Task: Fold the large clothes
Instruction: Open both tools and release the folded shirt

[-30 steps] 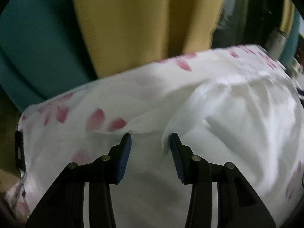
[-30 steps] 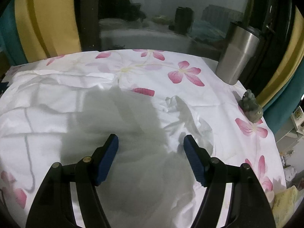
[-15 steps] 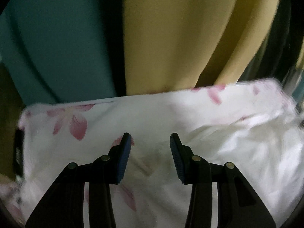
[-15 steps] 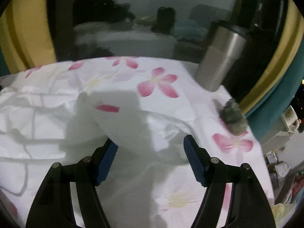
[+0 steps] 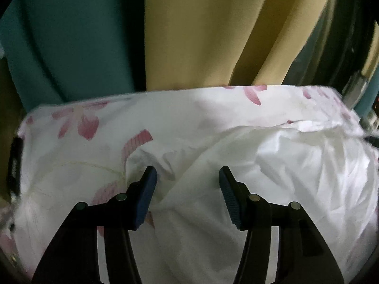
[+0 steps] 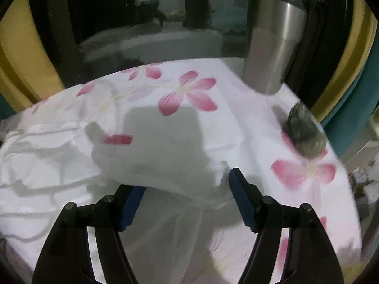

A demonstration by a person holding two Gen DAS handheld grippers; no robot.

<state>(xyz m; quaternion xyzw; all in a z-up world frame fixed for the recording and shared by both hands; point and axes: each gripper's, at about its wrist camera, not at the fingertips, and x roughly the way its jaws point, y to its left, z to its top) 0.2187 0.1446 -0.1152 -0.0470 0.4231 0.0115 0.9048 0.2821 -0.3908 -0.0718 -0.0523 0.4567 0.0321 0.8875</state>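
Count: 2 grippers, 1 white garment, 1 floral cloth, 1 steel tumbler, 1 small grey-green figurine, curtain panels in 2 colours.

L gripper [image 5: 187,177]: jaws spread w/ a clear gap — they've just been opening; the white garment [image 5: 296,165] lies crumpled under and between them, a ridge of it running up from 6 o'clock through the gap toward 2 o'clock; neither pad presses on it, tho the left pad sits right at a puckered fold at approx 9 o'clock of the gap. Bulk of the garment is at 3 o'clock of the jaws; pink-flowered tablecloth [image 5: 71,142] shows at 9–11 o'clock; teal curtain [image 5: 71,35] and yellow curtain [image 5: 201,35] hang behind at 12.

R gripper [image 6: 187,184]: jaws wide apart, pinching nothing; a folded edge of the garment [image 6: 47,177] crosses the gap — it covers the tip of the left pad, and a bunched bit lies just beside the right pad; rest of it spreads to 9 o'clock. Tablecloth [image 6: 236,123] lies bare at 12–3 o'clock; steel tumbler [image 6: 272,47] stands upright at 1 o'clock; figurine [image 6: 304,132] at 2 o'clock, on the cloth, apart from the garment.
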